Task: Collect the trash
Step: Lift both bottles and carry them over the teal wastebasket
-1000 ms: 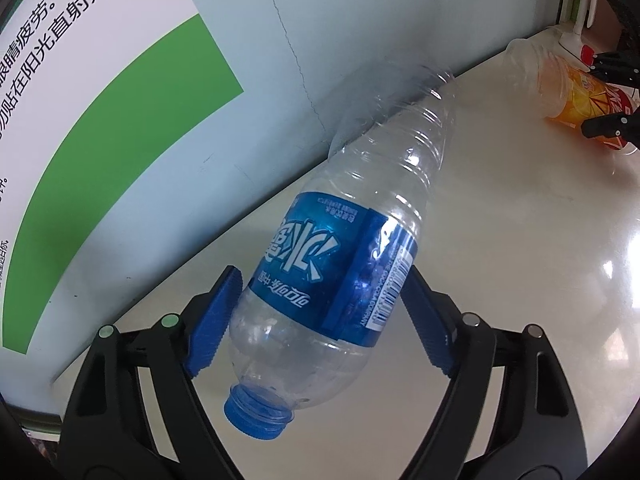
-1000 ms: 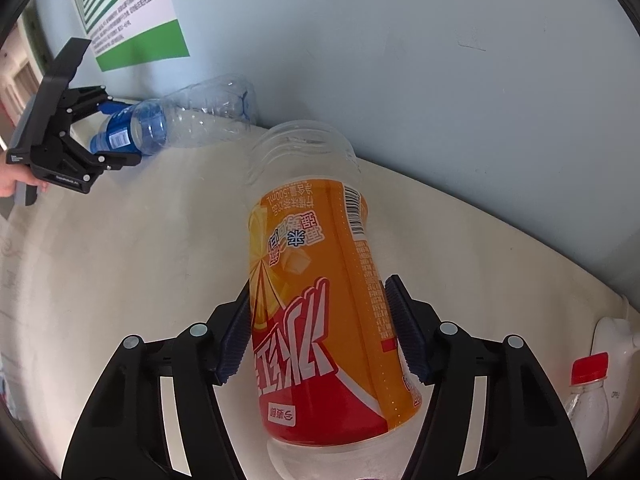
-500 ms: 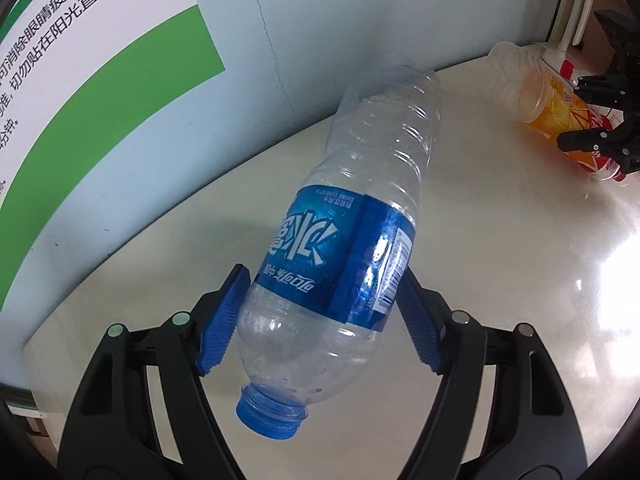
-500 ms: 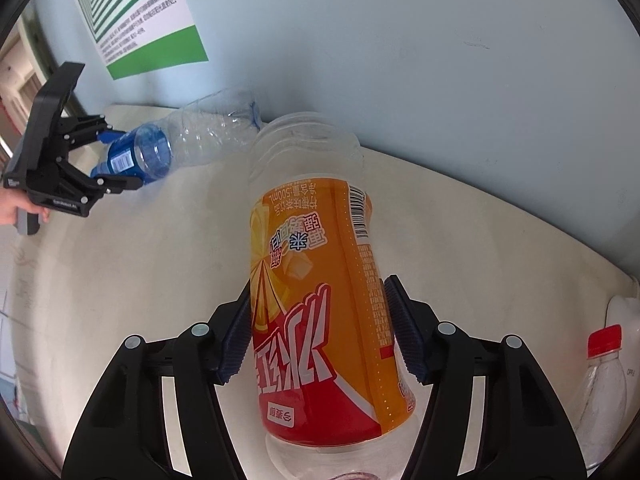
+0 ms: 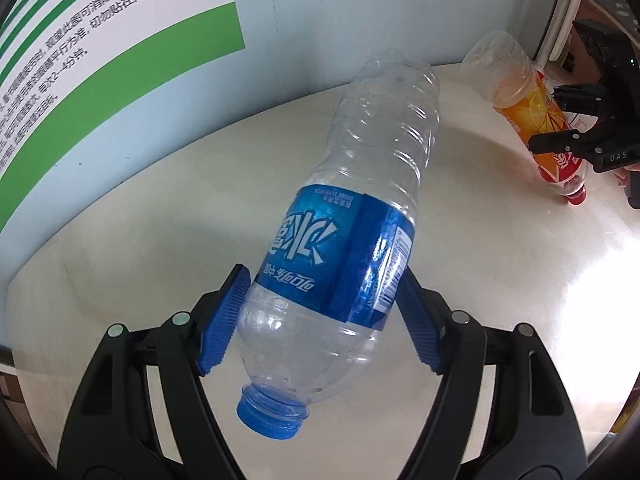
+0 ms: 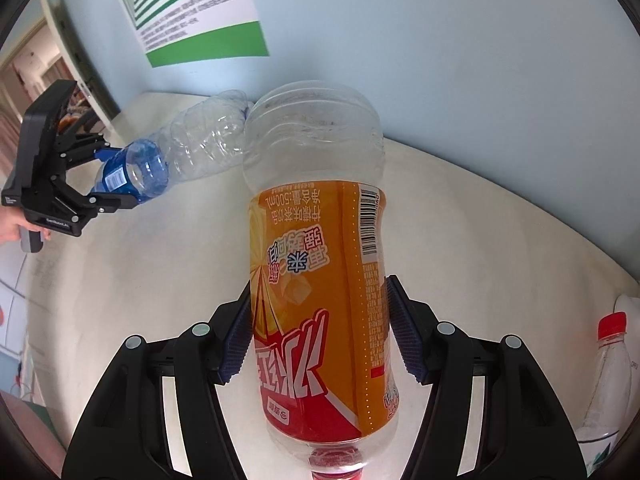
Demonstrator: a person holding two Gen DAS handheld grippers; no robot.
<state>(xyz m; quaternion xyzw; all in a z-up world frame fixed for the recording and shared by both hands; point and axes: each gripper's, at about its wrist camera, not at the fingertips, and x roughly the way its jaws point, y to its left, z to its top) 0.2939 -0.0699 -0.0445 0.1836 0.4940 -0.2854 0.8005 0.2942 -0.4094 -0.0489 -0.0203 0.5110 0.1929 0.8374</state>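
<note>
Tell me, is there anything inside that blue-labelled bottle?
The blue-labelled bottle, clamped in the left gripper, looks empty: its clear walls show only the pale table behind. The label hides its middle; its blue cap is on.

My left tool (image 5: pixel 322 314) gripped the clear water bottle (image 5: pixel 352 224) at its blue label, both blue pads pressed on its sides, and its jaws had just been closing a little. The blue cap (image 5: pixel 269 414) pointed toward the camera. Far right, my right tool (image 5: pixel 560 114) held the orange bottle (image 5: pixel 532 108) above the pale tabletop (image 5: pixel 500 260). A green-and-white poster (image 5: pixel 100 40) hung on the wall.
</note>
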